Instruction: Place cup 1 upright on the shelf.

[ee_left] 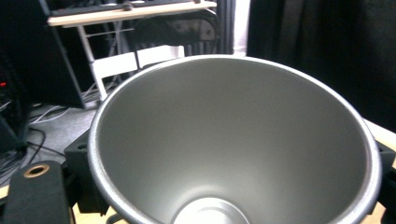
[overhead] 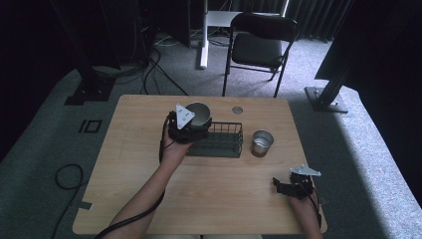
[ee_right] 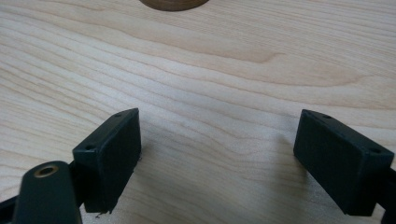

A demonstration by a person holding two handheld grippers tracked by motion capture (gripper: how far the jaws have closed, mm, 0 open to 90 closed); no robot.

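Note:
My left gripper (overhead: 191,128) is shut on a grey metal cup (overhead: 198,114), held at the left end of a black wire basket (overhead: 222,140) near the middle of the table. In the left gripper view the cup (ee_left: 233,144) is close up, its open mouth facing the camera, with the black jaws pressed to its sides. A second metal cup (overhead: 262,142) stands upright to the right of the basket. My right gripper (overhead: 283,187) rests low over the table's front right part, open, with bare wood between its fingers (ee_right: 114,154).
The wooden table (overhead: 149,194) has a round cable port (overhead: 237,110) near its far edge. A black folding chair (overhead: 259,47) stands behind the table. Cables lie on the carpet at the left. A dark round base (ee_right: 173,3) shows at the top of the right gripper view.

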